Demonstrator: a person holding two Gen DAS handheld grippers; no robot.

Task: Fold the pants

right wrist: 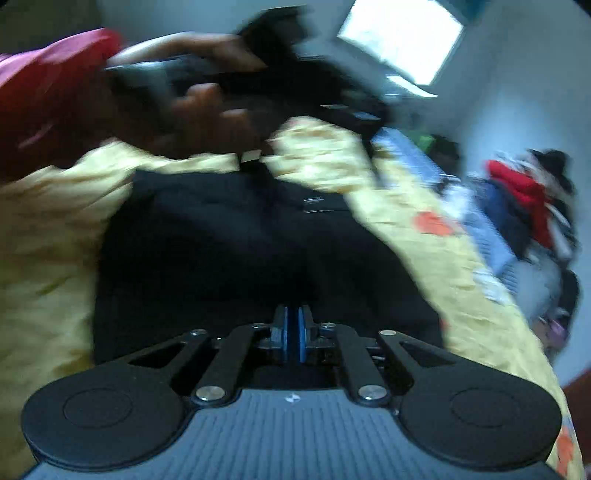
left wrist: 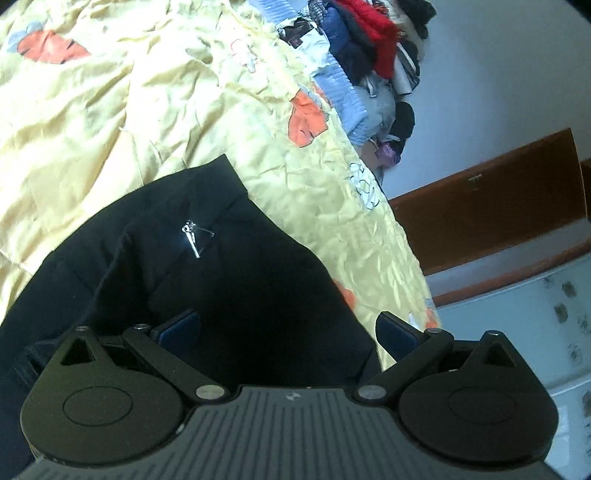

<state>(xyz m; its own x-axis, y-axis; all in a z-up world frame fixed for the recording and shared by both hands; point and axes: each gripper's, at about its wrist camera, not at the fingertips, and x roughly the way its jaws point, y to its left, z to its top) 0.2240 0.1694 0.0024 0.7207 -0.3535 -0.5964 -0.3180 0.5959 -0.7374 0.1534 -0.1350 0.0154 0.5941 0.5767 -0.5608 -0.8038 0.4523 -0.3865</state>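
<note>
Below both tools, black pants [left wrist: 207,266] lie on the yellow bedspread [left wrist: 110,122]. Left tool [left wrist: 288,332] spread; right tool [right wrist: 293,332] pressed together, cloth between pads uncertain. Risk: fabric slipping, fold skewing.

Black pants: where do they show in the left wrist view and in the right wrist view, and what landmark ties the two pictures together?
Left wrist view: the black pants fill the lower centre and left, zipper pull facing up.
Right wrist view: they lie in the centre, blurred.
Shared landmark: the yellow bedspread under them, with the red garment on the clothes pile at its far edge.
</note>
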